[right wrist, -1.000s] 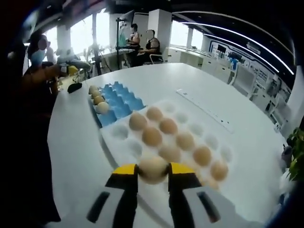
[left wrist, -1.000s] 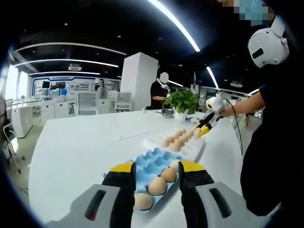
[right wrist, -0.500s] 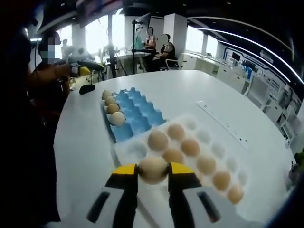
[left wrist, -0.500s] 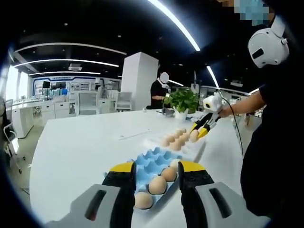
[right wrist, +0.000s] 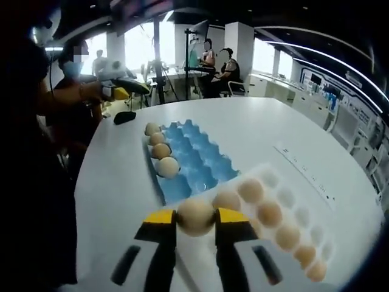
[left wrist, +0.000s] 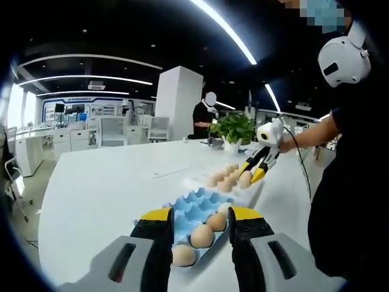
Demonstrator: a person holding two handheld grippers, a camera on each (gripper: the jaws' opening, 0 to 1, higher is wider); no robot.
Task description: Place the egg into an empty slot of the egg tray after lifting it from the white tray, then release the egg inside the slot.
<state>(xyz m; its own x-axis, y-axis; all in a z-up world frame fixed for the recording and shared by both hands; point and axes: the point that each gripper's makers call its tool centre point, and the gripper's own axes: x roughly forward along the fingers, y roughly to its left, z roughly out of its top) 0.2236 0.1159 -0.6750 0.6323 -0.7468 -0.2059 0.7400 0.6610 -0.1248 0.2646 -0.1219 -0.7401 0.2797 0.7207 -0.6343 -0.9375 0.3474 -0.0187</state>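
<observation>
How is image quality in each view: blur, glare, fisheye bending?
Left gripper view: sharp near the tongs, ceiling light strips bend with the fisheye, background room dim. Right gripper view: bright windows wash out behind the people, the held egg is crisp, the white tray softens and curves toward the edge.

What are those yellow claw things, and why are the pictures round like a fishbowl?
A person holds a grabber tool in each hand, and a tiny camera rides on each one, so you look along its two jaws. In the right gripper view, the right gripper is shut on an egg above the white table. Ahead lie a blue egg tray, with four eggs along one edge, and a white tray holding more eggs. In the left gripper view, the left gripper is open and holds nothing; the blue tray lies just beyond it.
</observation>
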